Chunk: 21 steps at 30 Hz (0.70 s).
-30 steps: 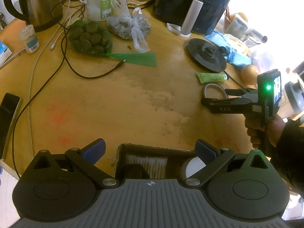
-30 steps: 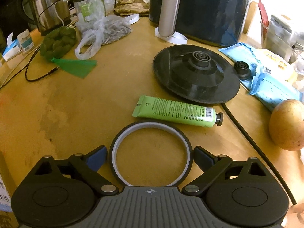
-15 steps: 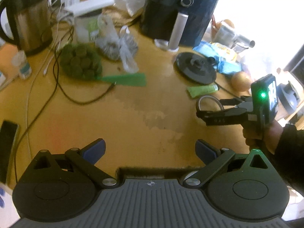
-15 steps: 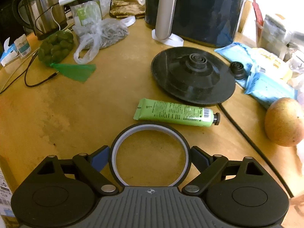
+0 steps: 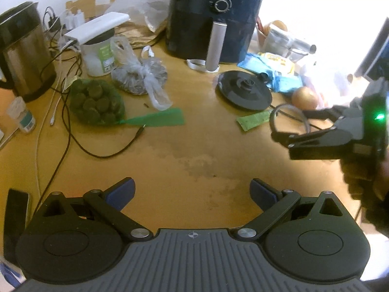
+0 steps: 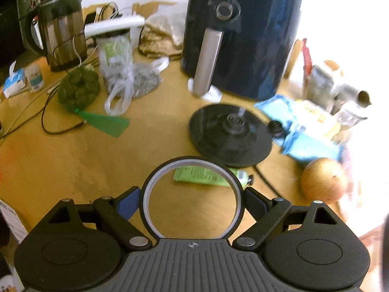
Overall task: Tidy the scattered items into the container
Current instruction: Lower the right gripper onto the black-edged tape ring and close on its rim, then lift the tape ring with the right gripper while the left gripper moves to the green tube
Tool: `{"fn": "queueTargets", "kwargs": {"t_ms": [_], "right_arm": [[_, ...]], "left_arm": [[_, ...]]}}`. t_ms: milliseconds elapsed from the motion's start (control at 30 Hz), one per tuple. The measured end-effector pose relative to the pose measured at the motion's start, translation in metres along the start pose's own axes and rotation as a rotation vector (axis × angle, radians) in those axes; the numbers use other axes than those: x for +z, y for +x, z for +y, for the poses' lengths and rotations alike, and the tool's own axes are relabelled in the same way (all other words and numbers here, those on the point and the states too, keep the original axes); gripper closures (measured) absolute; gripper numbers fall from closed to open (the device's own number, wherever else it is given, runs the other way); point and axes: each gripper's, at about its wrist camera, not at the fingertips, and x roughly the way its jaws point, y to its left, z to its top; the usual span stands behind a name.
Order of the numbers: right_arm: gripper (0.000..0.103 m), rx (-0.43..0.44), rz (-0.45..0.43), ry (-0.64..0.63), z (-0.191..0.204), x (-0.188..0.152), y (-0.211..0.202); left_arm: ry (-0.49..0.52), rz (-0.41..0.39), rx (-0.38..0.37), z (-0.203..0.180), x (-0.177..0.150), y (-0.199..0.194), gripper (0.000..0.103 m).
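The ring (image 6: 192, 196) is black with a grey inner band. The tube (image 6: 201, 176) is green, the air fryer (image 6: 240, 36) dark blue, the table (image 5: 170, 150) yellowish wood.

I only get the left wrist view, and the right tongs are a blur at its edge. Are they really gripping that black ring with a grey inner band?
Observer: Yes. The right wrist view shows the right tongs shut on the black ring with a grey inner band, one pad against each side.
Operator: Is it off the wooden table?
Observer: It looks raised: the green tube on the wooden table shows through the ring.
Operator: Any container there?
Observer: Only a white box corner at the left edge; I cannot tell what it is.
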Motion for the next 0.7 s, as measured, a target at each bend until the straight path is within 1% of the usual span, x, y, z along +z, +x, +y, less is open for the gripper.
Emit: {"fn": "queueTargets", "kwargs": {"t_ms": [100,200,267,367,533,567,633,700], "right_arm": [[0.012,-0.033,-0.031,-0.018,0.004,0.005,-0.016],[0.013,-0.059,-0.034,-0.022,0.005,0.007,-0.026],[0.013,-0.053,-0.049,-0.014,0.003,0.006,-0.032],[0.012,-0.085,-0.061,-0.042,0.006,0.004,-0.04],[0.012,-0.103,-0.083,-0.016,0.003,0.001,-0.055],[0.012,-0.108,-0.082,-0.008,0.002,0.0,-0.057],[0.013,-0.097,-0.047,0.041,-0.004,-0.001,-0.059],[0.013,-0.106,-0.055,0.056,-0.007,-0.006,-0.064]], "left_arm": [[0.032,0.005,-0.01,-0.001,0.004,0.003,0.0],[0.071,0.006,-0.019,-0.004,0.009,0.005,0.0],[0.096,0.003,-0.026,-0.007,0.012,0.007,0.0],[0.137,-0.002,-0.036,-0.01,0.019,0.01,0.0],[0.208,-0.016,-0.044,-0.019,0.029,0.017,0.0],[0.221,-0.019,-0.047,-0.02,0.031,0.019,0.0],[0.247,-0.024,-0.052,-0.024,0.035,0.024,0.0],[0.271,-0.028,-0.06,-0.028,0.039,0.029,0.0]]}}
